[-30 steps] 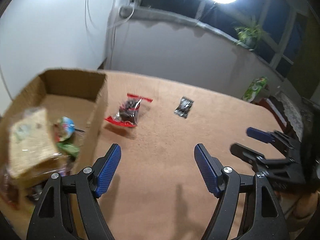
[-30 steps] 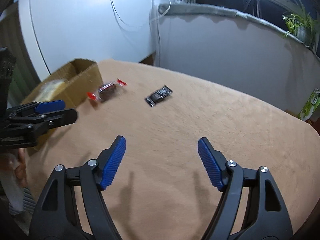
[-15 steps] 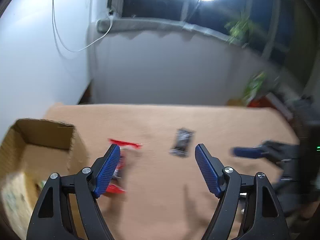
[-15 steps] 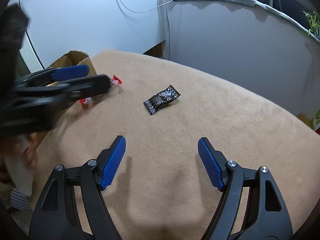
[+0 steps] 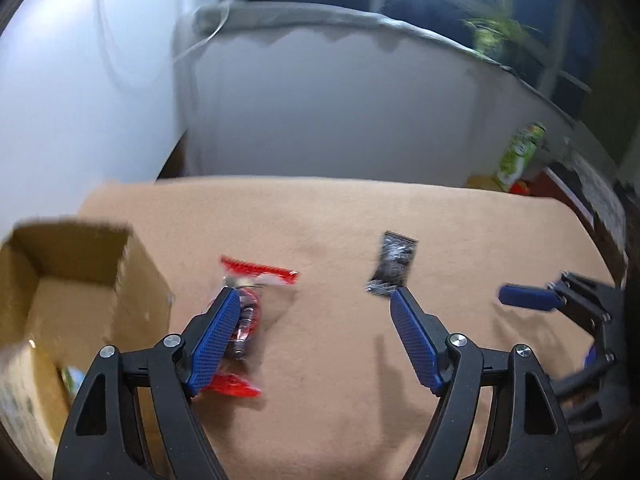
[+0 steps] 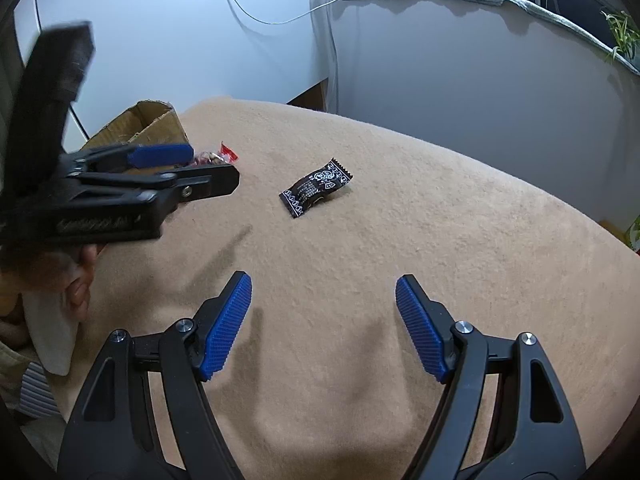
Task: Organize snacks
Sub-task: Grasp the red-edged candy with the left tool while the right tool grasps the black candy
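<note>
A red-ended snack packet (image 5: 250, 312) lies on the tan tablecloth, just right of the cardboard box (image 5: 80, 280). My left gripper (image 5: 316, 312) is open above the cloth, its left finger in front of the red packet, touching nothing. A black snack packet (image 5: 394, 262) lies just beyond its right fingertip. In the right wrist view the black packet (image 6: 316, 192) lies ahead of my open, empty right gripper (image 6: 324, 300). The left gripper (image 6: 188, 168) hovers at the left, hiding most of the red packet (image 6: 218, 156).
The box (image 6: 148, 124) stands at the table's left edge and holds several snacks (image 5: 24, 392). A green bag (image 5: 518, 152) stands beyond the far right table edge. The right gripper (image 5: 532, 300) shows at the right of the left wrist view.
My left gripper has swung away from the box and come down over the red packet. My right gripper has moved forward toward the black packet.
</note>
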The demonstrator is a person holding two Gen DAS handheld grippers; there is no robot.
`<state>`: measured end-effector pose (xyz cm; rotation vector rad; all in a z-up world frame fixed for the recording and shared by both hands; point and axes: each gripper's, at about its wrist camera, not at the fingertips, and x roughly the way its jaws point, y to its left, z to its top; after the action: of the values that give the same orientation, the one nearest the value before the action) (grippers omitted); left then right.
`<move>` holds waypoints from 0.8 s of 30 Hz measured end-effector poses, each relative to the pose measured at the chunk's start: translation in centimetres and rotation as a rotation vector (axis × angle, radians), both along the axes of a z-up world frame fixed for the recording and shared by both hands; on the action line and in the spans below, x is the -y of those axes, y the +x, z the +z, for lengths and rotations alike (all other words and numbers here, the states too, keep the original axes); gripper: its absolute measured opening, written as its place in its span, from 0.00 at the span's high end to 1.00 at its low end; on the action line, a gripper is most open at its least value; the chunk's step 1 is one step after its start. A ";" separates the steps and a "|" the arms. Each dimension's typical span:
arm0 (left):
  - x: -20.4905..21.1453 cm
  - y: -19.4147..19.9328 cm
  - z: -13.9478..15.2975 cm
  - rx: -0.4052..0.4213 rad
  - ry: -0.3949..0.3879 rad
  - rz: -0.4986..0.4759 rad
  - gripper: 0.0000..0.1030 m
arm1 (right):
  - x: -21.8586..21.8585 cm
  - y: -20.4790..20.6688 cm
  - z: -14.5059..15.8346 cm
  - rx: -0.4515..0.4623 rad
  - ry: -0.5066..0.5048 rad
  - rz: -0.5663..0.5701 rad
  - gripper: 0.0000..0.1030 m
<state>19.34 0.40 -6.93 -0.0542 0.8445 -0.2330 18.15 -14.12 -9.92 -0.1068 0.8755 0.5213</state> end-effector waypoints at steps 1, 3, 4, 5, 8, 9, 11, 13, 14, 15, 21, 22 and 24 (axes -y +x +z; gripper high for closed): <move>0.2 -0.1 0.0 0.008 0.001 0.001 0.25 | 0.1 -0.1 -0.1 0.001 0.001 -0.001 0.25; 0.6 0.0 -0.2 0.002 0.030 0.009 0.24 | 0.2 0.0 -0.1 0.000 0.003 -0.002 0.25; 0.6 0.1 -0.2 0.009 0.028 0.020 0.24 | 0.2 0.0 -0.2 -0.001 0.005 -0.002 0.25; 0.6 0.3 -0.2 0.011 0.019 0.020 0.23 | 0.2 0.0 -0.2 -0.001 0.006 -0.004 0.25; 0.8 0.9 -0.5 0.010 0.049 0.023 0.23 | 0.4 0.0 -0.4 -0.004 0.011 -0.005 0.25; 0.9 0.7 -0.4 0.015 0.040 0.017 0.23 | 0.6 -0.1 -0.4 -0.003 0.014 -0.006 0.25; 1.2 0.7 -0.3 0.031 0.095 0.019 0.23 | 0.7 -0.1 -0.5 -0.004 0.020 -0.007 0.25; 1.3 0.6 -0.5 0.036 0.096 0.004 0.23 | 0.9 0.0 -0.7 -0.006 0.022 -0.007 0.25; 1.3 1.1 -1.1 0.002 0.100 0.005 0.22 | 0.9 0.0 -0.7 -0.008 0.023 -0.005 0.25; 1.3 1.2 -1.3 -0.002 0.100 0.005 0.22 | 0.9 0.1 -0.7 -0.010 0.024 -0.003 0.25; 0.3 2.0 -1.5 -0.031 -0.007 0.017 0.22 | 0.9 0.8 -0.8 -0.015 0.012 0.008 0.25; 0.3 2.0 -1.5 -0.030 -0.014 0.021 0.22 | 0.8 1.1 -0.8 -0.013 0.007 0.013 0.25; 0.4 1.8 -1.6 -0.033 -0.008 0.014 0.22 | 0.6 1.9 -0.6 -0.020 0.014 0.021 0.25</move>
<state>21.14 0.00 -8.56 -0.0712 0.8758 -0.2229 20.02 -14.67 -10.56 -0.0983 0.8906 0.5491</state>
